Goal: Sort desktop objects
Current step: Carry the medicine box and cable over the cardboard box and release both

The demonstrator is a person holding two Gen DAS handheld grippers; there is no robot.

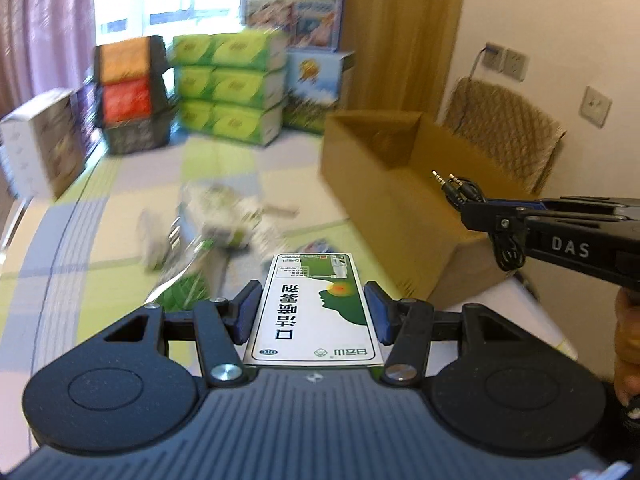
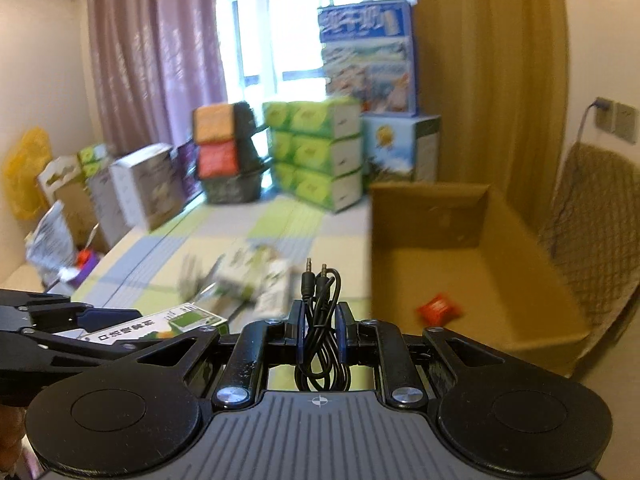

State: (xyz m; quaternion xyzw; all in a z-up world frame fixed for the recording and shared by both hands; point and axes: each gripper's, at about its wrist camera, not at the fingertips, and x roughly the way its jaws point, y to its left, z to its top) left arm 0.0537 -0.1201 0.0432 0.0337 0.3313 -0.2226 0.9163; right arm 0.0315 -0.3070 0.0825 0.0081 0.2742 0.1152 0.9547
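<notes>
Nearest in the left wrist view, the left tool is clenched on a flat medicine box, white and green with printed characters, gripped by its two long edges and carried above the tabletop. In the right wrist view, the right tool is pinching a coiled black audio cable, whose two jack plugs stick up past the fingertips while a loop hangs below.

A little farther, at about 11 o'clock from both tools, a blurred heap of small packets lies on the striped tabletop, not yet sorted. At 1 to 2 o'clock stands the open cardboard box, which I judge to be the place where the things go.

The risks, as I judge them: the cable is held only at the middle of its coil, so a loop may slip out or catch on the rim of the cardboard box as it goes in. The medicine box is smooth and held by narrow pads, so it may turn or slide if it is swung quickly (the blur suggests fast motion). The two tools are also near each other and could collide over the box.

Only the right wrist view shows the inside floor of the cardboard box, where a small red packet lies. Only the left wrist view shows the printed face of the medicine box fully.
</notes>
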